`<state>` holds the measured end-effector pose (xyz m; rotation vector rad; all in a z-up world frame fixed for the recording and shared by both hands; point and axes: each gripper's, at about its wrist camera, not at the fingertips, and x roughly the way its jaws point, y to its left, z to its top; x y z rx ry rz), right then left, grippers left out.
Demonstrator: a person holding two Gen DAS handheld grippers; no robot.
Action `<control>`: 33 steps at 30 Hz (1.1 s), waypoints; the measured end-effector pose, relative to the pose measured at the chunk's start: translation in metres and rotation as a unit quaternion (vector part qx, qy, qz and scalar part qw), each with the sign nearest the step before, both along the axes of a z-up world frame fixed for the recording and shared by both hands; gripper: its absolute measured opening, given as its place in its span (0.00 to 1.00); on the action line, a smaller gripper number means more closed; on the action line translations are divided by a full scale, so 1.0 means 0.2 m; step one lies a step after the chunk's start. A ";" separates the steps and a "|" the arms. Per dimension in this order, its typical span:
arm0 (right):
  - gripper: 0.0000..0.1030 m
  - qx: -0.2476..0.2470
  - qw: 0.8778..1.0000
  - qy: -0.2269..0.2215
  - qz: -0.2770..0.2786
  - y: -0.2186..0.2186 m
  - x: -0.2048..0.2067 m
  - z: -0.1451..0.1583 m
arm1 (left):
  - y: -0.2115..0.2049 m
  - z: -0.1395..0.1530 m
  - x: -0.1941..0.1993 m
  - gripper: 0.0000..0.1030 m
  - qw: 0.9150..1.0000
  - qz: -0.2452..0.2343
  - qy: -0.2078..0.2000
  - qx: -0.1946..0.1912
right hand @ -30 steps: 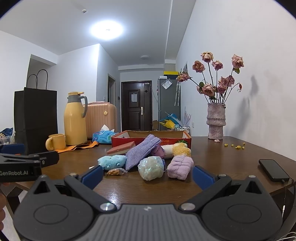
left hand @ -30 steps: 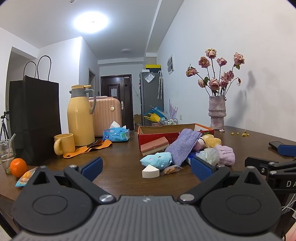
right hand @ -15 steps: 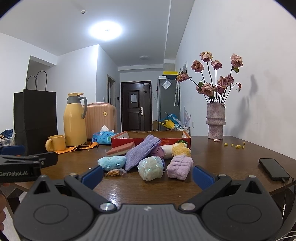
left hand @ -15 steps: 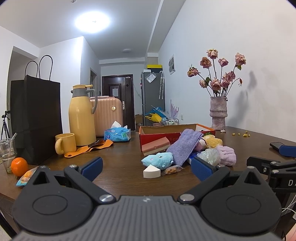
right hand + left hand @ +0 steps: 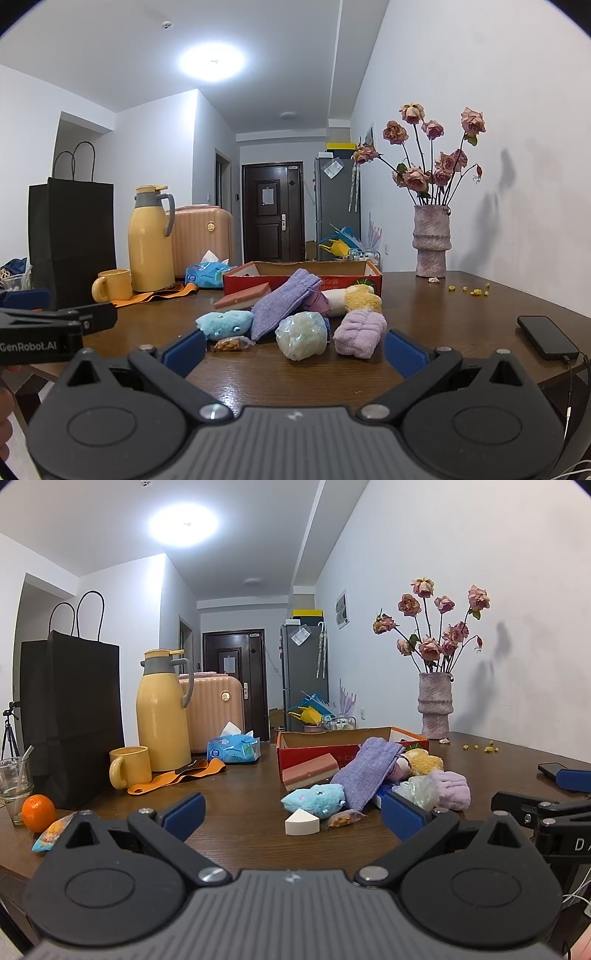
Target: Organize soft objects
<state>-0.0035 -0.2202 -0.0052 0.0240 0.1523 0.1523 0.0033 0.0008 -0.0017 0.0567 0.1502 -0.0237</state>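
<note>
Both hand-held grippers are held level before a heap of soft things on the table (image 5: 424, 306). The left hand-held gripper (image 5: 291, 812) stands wide and empty; the right hand-held gripper (image 5: 295, 349) likewise stands wide, with nothing between its pads. The heap lies near the middle of the table, just in front of the red cardboard box (image 5: 351, 282): a blue plush toy (image 5: 225, 324) at the left, a lilac knitted pouch (image 5: 284, 306) leaning against the box's near wall, a pale iridescent bath pouf (image 5: 302, 335) and a folded lilac towel (image 5: 360, 333) nearest the right hand-held gripper, and a yellow-and-white plush (image 5: 356, 298) behind them. A pink-and-cream sponge block (image 5: 312, 771) rests against the box front, and a white wedge sponge (image 5: 301, 822) and a small snack packet (image 5: 343, 818) lie near the plush in the left view. All are judged light and compressible; the towel and pouf should take a pinch across the middle of their bulk, while the pouch, being limp, is likely to sag and is best taken near its upper end. Of the box's interior only the inner walls show; its contents cannot be told. A yellow mug (image 5: 129, 766) and a yellow thermos (image 5: 162, 716) stand far left, a vase of dried roses (image 5: 431, 240) far right, and a phone (image 5: 546, 336) near the right edge.
</note>
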 end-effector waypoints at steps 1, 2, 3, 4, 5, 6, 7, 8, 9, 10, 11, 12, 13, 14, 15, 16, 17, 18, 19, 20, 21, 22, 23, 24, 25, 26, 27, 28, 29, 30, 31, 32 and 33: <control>1.00 0.000 1.000 0.000 0.000 0.00 0.00 0.00 | 0.00 0.00 0.00 1.00 1.000 0.000 0.000 0.000; 1.00 0.000 1.000 -0.001 -0.001 0.00 0.00 0.00 | 0.00 0.00 0.00 1.00 1.000 0.000 0.000 0.000; 1.00 0.001 1.000 -0.001 -0.001 0.00 0.00 0.00 | 0.00 0.00 0.00 1.00 1.000 0.000 0.000 0.000; 1.00 0.001 1.000 -0.001 -0.001 0.00 0.00 0.00 | 0.00 0.00 0.00 1.00 1.000 0.000 0.000 0.000; 1.00 0.003 1.000 0.000 0.000 0.00 0.00 0.00 | 0.00 0.00 0.00 1.00 1.000 0.000 0.000 0.000; 1.00 0.004 1.000 0.000 0.000 0.00 0.00 0.00 | 0.00 0.00 0.00 1.00 1.000 0.000 0.000 0.000; 1.00 0.004 1.000 0.001 0.000 0.00 0.00 0.00 | 0.00 0.00 0.00 1.00 1.000 0.000 0.000 0.000; 1.00 0.005 1.000 0.001 0.000 -0.01 0.01 0.00 | 0.00 0.00 0.00 1.00 1.000 0.000 0.000 0.000; 1.00 0.005 1.000 0.001 -0.001 0.00 0.01 0.00 | 0.00 0.00 0.00 1.00 1.000 0.000 0.000 0.000; 1.00 0.005 1.000 0.000 -0.001 0.00 0.01 0.00 | 0.00 0.00 0.00 1.00 1.000 0.000 0.000 0.000; 1.00 0.004 1.000 0.000 0.000 -0.01 0.01 0.00 | 0.00 0.00 0.00 1.00 1.000 0.000 0.000 0.000; 1.00 0.004 1.000 0.000 -0.001 -0.01 0.00 0.00 | 0.00 0.00 0.00 1.00 1.000 0.000 0.000 0.000; 1.00 0.004 1.000 0.001 -0.001 -0.01 0.01 -0.01 | 0.00 0.00 0.00 1.00 1.000 0.000 0.000 0.000; 1.00 0.003 1.000 0.001 0.000 -0.01 0.01 -0.01 | 0.00 0.00 0.00 1.00 1.000 0.000 0.000 0.000; 1.00 0.004 1.000 0.000 -0.001 -0.01 0.00 0.00 | 0.00 0.00 0.00 1.00 1.000 0.000 0.000 0.001; 1.00 0.003 1.000 0.000 0.000 -0.01 0.01 -0.01 | 0.00 0.00 0.00 1.00 1.000 0.000 0.000 0.000; 1.00 0.004 1.000 0.000 0.001 -0.01 0.00 0.00 | 0.00 0.00 0.00 1.00 1.000 0.000 0.000 0.000; 1.00 0.004 1.000 0.000 0.000 -0.01 0.00 0.00 | 0.00 0.00 0.00 1.00 1.000 0.000 0.000 0.000; 1.00 0.004 1.000 0.000 0.000 -0.01 0.01 0.00 | 0.00 0.00 0.00 1.00 1.000 0.000 0.001 0.000; 1.00 0.004 1.000 0.000 0.000 -0.01 0.01 -0.01 | 0.00 0.00 0.00 1.00 1.000 -0.001 0.001 0.000; 1.00 0.004 1.000 0.000 -0.001 -0.01 0.00 -0.01 | 0.00 0.00 0.00 1.00 1.000 -0.001 0.001 0.000; 1.00 0.003 1.000 -0.001 -0.002 -0.01 0.00 0.00 | 0.00 0.00 0.00 1.00 1.000 0.000 0.000 0.000; 1.00 0.002 1.000 -0.003 -0.003 -0.02 0.00 0.00 | 0.00 0.00 0.00 1.00 1.000 0.000 0.001 0.001; 1.00 0.001 1.000 -0.005 -0.006 -0.02 0.00 0.00 | 0.00 0.00 0.00 1.00 1.000 -0.001 0.001 0.001; 1.00 0.000 1.000 -0.007 -0.009 -0.02 0.01 0.00 | 0.00 0.00 0.00 1.00 1.000 -0.002 0.002 0.001; 1.00 -0.001 1.000 -0.010 -0.011 -0.03 0.01 0.01 | 0.00 0.00 0.01 1.00 1.000 -0.004 0.004 0.001; 1.00 -0.003 1.000 -0.014 -0.013 -0.04 0.02 0.01 | 0.00 0.00 0.02 1.00 1.000 -0.009 0.006 0.002; 1.00 -0.012 1.000 -0.024 -0.012 -0.05 0.03 0.03 | 0.00 0.00 0.04 1.00 1.000 -0.019 0.009 0.008; 1.00 -0.021 0.999 -0.033 -0.016 -0.06 0.06 0.04 | 0.01 -0.01 0.07 1.00 1.000 -0.024 0.011 0.011; 1.00 -0.026 0.999 -0.037 -0.022 -0.06 0.08 0.05 | 0.01 -0.01 0.10 1.00 1.000 -0.024 0.015 0.012; 1.00 -0.027 0.999 -0.037 -0.027 -0.08 0.13 0.07 | 0.01 -0.01 0.15 1.00 0.999 -0.027 0.024 0.011; 1.00 -0.024 0.999 -0.033 -0.023 -0.09 0.17 0.08 | 0.01 0.00 0.21 1.00 0.999 -0.028 0.031 0.007; 1.00 -0.016 0.999 -0.028 -0.018 -0.12 0.22 0.10 | 0.02 0.00 0.26 1.00 0.999 -0.029 0.038 0.001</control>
